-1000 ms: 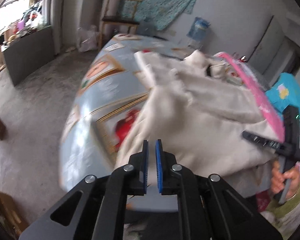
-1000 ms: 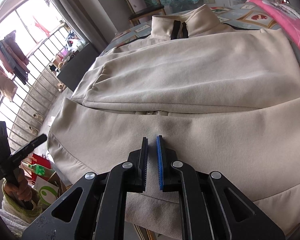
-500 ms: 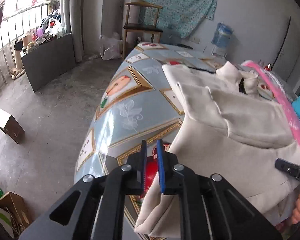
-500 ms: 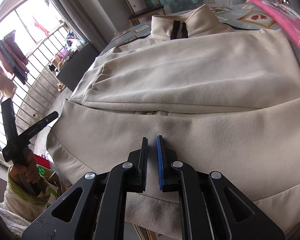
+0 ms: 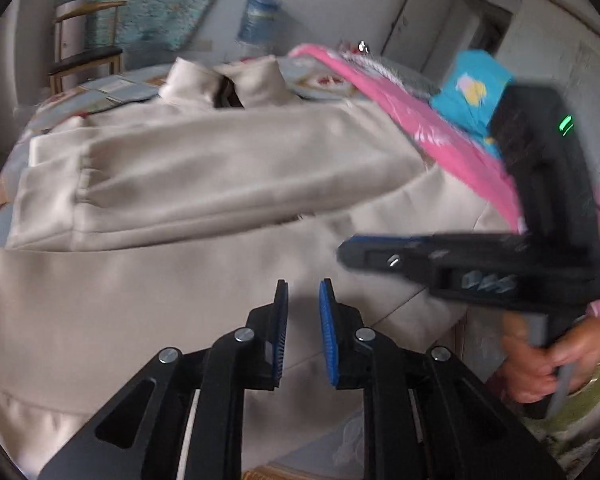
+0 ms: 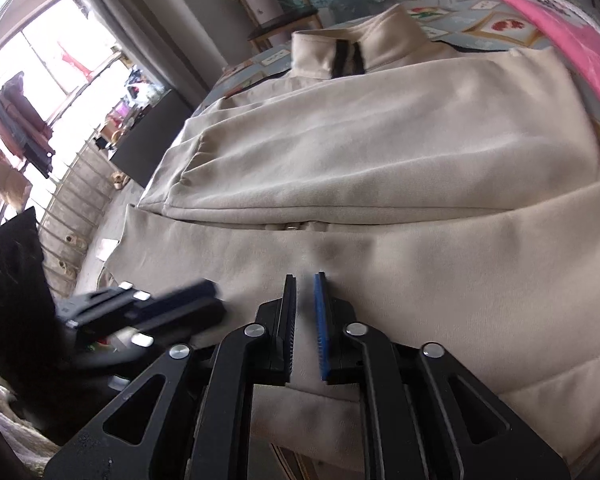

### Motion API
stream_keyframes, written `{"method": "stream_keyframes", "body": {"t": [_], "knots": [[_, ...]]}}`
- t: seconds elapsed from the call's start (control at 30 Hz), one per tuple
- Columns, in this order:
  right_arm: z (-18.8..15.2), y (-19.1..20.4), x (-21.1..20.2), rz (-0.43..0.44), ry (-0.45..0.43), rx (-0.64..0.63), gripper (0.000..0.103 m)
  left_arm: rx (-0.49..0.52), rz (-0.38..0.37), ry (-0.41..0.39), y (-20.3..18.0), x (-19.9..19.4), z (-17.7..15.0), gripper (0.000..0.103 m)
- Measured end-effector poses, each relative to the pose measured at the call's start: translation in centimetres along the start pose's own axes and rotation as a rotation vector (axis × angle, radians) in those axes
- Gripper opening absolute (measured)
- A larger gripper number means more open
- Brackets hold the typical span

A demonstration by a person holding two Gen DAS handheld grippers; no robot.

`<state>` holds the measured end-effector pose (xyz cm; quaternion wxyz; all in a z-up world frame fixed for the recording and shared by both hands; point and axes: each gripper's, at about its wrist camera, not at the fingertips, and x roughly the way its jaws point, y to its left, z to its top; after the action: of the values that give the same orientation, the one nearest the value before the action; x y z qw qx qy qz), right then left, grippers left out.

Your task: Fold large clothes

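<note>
With both sleeves folded across the cream jacket, we judge our left tool and right tool, jaws just opening with nothing pinched, must next grasp the hem at the frame's bottom.

Matt cream cloth jacket with a fine weave lies beside pink cloth; each claw is black plastic.

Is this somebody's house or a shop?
Most likely a lived-in room at home: a cream zip-up jacket spread on a patterned tablecloth, a wooden chair against the wall, and clothes drying at the barred window.
</note>
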<state>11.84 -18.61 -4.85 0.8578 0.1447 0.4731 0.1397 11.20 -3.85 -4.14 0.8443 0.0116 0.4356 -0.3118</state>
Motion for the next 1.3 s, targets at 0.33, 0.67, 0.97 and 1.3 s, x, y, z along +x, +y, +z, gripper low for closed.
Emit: {"method": "stream_keyframes", "body": {"t": [0.33, 0.67, 0.97, 1.3], "knots": [[-1.4, -8.1, -5.8, -0.354, -0.043, 0.067, 0.028, 0.018, 0.017, 0.007, 0.0, 0.2, -0.2, 0.015], [-1.3, -11.4, -10.7, -0.416, -0.123, 0.156, 0.033, 0.018, 0.02, 0.009, -0.1, 0.2, 0.0, 0.015], [-4.7, -8.7, -7.4, -0.599, 0.014, -0.042, 0.056, -0.021, -0.018, 0.007, 0.5, 0.2, -0.1, 0.016], [-3.5, -1.5, -9.7, -0.326, -0.093, -0.121, 0.056, -0.069, -0.11, -0.029, 1.6, -3.9, -0.1, 0.016]]}}
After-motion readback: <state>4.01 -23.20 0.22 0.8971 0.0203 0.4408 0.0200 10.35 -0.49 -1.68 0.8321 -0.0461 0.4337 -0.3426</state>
